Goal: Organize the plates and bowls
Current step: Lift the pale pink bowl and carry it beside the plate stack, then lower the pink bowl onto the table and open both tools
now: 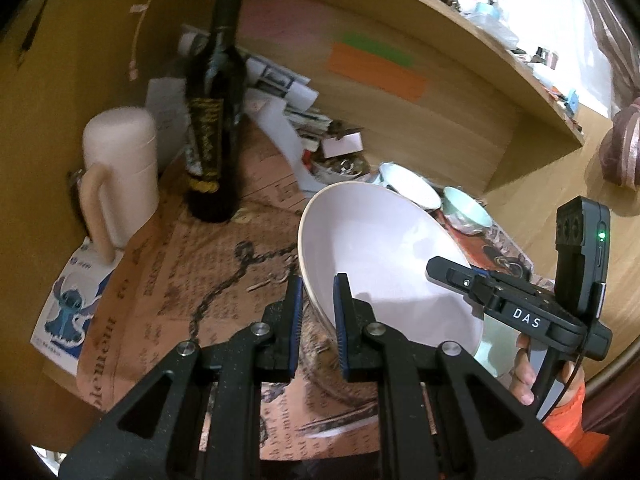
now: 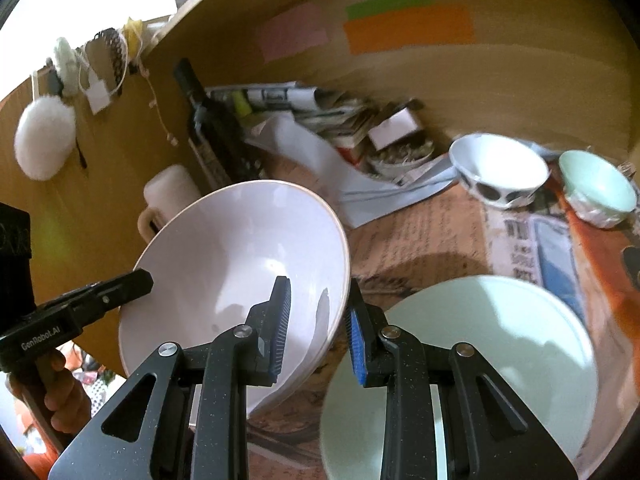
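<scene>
A large pale bowl (image 1: 380, 248) (image 2: 240, 248) hangs tilted over the newspaper-covered table, gripped from two sides. My left gripper (image 1: 319, 282) is shut on its near rim, one pad inside and one outside. On the opposite rim my right gripper (image 2: 318, 284) is shut the same way. Each view shows the other gripper's tip at the bowl's far edge: the right gripper (image 1: 440, 268) and the left gripper (image 2: 136, 280). A pale green plate (image 2: 500, 340) (image 1: 494, 348) lies flat just right of the bowl.
A white bowl with dark spots (image 2: 498, 168) and a small mint bowl (image 2: 596, 184) stand at the back right. A dark bottle (image 1: 216, 120) and a cream mug (image 1: 120, 168) stand at the left. Loose papers (image 2: 320, 120) pile against the wooden back wall.
</scene>
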Action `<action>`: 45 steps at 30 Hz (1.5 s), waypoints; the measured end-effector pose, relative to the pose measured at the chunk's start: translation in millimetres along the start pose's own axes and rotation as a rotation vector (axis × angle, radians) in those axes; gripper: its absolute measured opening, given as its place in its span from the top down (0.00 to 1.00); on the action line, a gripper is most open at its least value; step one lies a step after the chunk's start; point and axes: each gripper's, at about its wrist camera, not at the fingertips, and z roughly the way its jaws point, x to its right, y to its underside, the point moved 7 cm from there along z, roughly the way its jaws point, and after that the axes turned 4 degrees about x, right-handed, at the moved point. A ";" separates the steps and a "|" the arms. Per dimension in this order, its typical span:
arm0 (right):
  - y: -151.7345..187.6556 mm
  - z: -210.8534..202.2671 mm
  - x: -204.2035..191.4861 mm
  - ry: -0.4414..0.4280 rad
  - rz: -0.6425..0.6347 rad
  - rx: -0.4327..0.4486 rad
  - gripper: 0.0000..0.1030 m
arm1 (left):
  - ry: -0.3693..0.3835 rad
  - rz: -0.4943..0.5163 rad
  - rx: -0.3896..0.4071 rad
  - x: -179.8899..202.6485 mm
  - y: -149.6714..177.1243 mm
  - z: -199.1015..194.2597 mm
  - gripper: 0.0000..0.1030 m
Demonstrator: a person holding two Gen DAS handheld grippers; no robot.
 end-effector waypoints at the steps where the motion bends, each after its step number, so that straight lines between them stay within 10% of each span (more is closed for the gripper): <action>1: 2.2 2.9 -1.9 -0.003 0.001 -0.009 0.77 | -0.003 -0.006 -0.005 -3.2 2.7 -0.1 0.87; 39: 28.8 36.4 -10.6 0.046 -0.050 -0.148 0.74 | -0.020 -0.063 -0.113 -34.7 41.9 27.1 0.86; 45: 8.2 7.8 -3.9 0.046 -0.053 -0.061 0.70 | -0.077 -0.019 -0.081 -37.6 34.4 18.7 0.67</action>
